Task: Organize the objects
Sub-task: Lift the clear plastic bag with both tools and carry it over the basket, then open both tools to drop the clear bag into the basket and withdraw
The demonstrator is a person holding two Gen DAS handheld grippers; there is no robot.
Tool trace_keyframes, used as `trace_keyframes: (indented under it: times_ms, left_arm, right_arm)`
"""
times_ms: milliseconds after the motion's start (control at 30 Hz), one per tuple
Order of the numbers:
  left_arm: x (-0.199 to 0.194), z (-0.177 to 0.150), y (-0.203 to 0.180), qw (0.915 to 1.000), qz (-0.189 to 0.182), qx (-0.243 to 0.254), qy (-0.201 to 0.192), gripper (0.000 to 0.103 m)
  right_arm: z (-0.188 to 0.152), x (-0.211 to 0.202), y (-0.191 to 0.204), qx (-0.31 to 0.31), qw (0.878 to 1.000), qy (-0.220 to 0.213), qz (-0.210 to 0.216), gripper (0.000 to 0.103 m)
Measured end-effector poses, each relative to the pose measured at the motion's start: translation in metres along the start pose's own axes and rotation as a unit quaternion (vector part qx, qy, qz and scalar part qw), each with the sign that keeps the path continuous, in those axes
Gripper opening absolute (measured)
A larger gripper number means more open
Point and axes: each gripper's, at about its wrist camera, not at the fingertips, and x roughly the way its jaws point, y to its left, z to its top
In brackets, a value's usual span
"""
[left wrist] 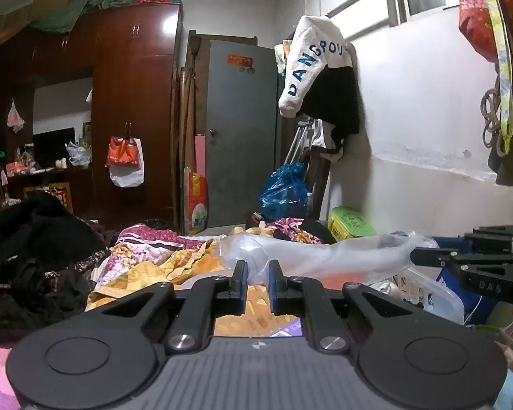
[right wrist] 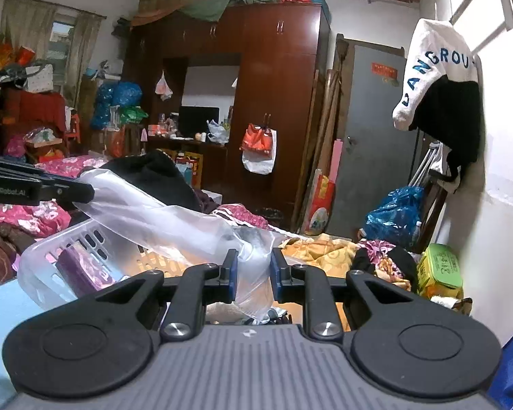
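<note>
Right claw (right wrist: 253, 275), lower centre: clamped on clear thin plastic bag (right wrist: 174, 225). Left claw (left wrist: 258, 282) likewise pinches its other end. Bag stretched between them above translucent slotted plastic basket (right wrist: 51, 256), lower left; likely spread for opening or folding.

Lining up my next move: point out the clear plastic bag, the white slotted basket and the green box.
clear plastic bag (right wrist: 174, 225), right wrist view, stretched middle.
white slotted basket (right wrist: 51, 242), right wrist view, near rim.
green box (right wrist: 439, 266), right wrist view, lid.

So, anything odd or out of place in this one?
Yes: a clear plastic bag is stretched taut in mid-air between the left gripper and right gripper, over a white basket on the cluttered bed, rather than lying flat.
</note>
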Motion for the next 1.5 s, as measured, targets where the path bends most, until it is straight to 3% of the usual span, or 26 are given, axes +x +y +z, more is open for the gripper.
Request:
trace_keyframes:
  times_ms: [133, 200, 267, 300, 333, 433, 667, 800, 900, 1067, 1167, 1333, 1500]
  left_arm:
    - [0.006, -0.001, 0.000, 1.0000, 0.008, 0.001, 0.006, 0.018]
    - [0.007, -0.004, 0.001, 1.0000, 0.009, -0.001, 0.000, 0.025]
    - [0.007, -0.007, 0.001, 0.9995, 0.024, 0.006, -0.021, 0.041]
    - [0.009, -0.007, 0.000, 0.9991, 0.037, 0.008, -0.021, 0.064]
    - [0.009, -0.008, 0.001, 0.9988, 0.045, 0.004, -0.020, 0.080]
    - [0.000, -0.010, 0.002, 0.9991, 0.030, 0.004, -0.030, 0.081]
    - [-0.020, -0.015, -0.012, 0.9983, 0.019, 0.029, -0.046, 0.090]
    - [-0.024, -0.019, -0.016, 0.9987, 0.014, 0.027, -0.040, 0.103]
    - [-0.017, -0.019, -0.017, 0.9994, 0.022, 0.022, -0.016, 0.103]
    - [-0.027, -0.029, -0.021, 0.9986, 0.045, 0.026, -0.003, 0.103]
    - [-0.044, -0.035, -0.028, 0.9988, 0.037, 0.031, 0.000, 0.103]
    - [-0.086, -0.046, -0.048, 0.9990, 0.016, 0.042, 0.001, 0.103]
    - [-0.124, -0.060, -0.067, 0.9988, 0.008, 0.047, 0.011, 0.103]
  right_arm:
    - [0.002, 0.005, 0.000, -0.011, 1.000, 0.005, -0.006, 0.022]
    - [0.000, 0.006, 0.001, -0.009, 1.000, 0.001, -0.022, 0.029]
    - [-0.003, 0.005, 0.000, -0.003, 0.999, -0.007, -0.036, 0.079]
    - [-0.004, 0.001, 0.001, -0.002, 0.999, -0.017, -0.044, 0.087]
    - [-0.005, -0.003, -0.001, -0.001, 0.998, -0.027, -0.048, 0.093]
    - [-0.003, -0.011, -0.005, 0.010, 0.999, -0.036, -0.037, 0.103]
    - [-0.004, -0.021, -0.011, 0.051, 0.998, -0.032, -0.008, 0.103]
    - [-0.003, -0.015, -0.008, 0.070, 0.997, 0.023, -0.021, 0.103]
    - [-0.004, -0.017, -0.003, 0.063, 0.996, 0.036, -0.048, 0.103]
    - [-0.014, -0.042, 0.003, 0.099, 0.991, 0.013, -0.087, 0.103]
    - [-0.017, -0.060, 0.009, 0.116, 0.990, 0.016, -0.076, 0.103]
    - [-0.019, -0.094, 0.024, 0.114, 0.990, 0.072, -0.041, 0.103]
    - [-0.029, -0.128, 0.034, 0.135, 0.989, 0.039, -0.037, 0.103]
